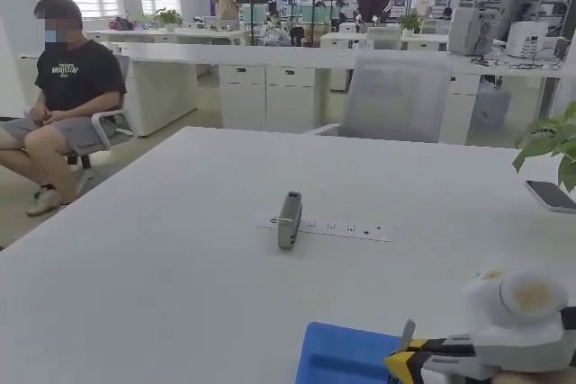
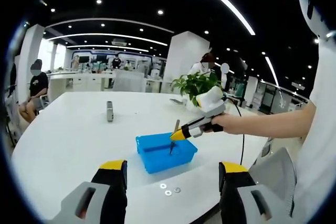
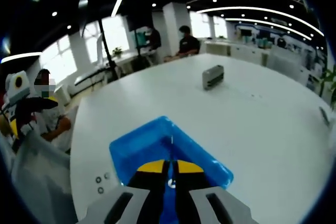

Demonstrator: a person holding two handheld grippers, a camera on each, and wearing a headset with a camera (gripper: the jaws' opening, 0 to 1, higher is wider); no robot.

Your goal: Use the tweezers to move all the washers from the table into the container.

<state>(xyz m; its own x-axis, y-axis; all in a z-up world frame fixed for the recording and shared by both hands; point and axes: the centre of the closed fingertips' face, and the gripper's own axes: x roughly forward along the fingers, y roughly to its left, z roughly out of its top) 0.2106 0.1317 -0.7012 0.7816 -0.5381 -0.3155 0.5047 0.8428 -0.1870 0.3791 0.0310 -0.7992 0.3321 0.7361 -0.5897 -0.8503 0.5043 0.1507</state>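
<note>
A blue container (image 3: 142, 148) lies under the right gripper's (image 3: 170, 169) yellow-tipped black jaws and dark tweezers (image 2: 171, 148), with silvery washers (image 2: 169, 189) beside it on the white table (image 3: 236, 114).

White table (image 1: 180, 258) bears blue container (image 2: 157, 164), loose washers (image 2: 168, 192), grey box (image 1: 289, 218) and phone (image 1: 550, 195).

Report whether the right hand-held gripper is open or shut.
Shut on the tweezers: the right hand-held gripper has its jaws nearly together, with the tweezers reaching down into the blue container.
</note>
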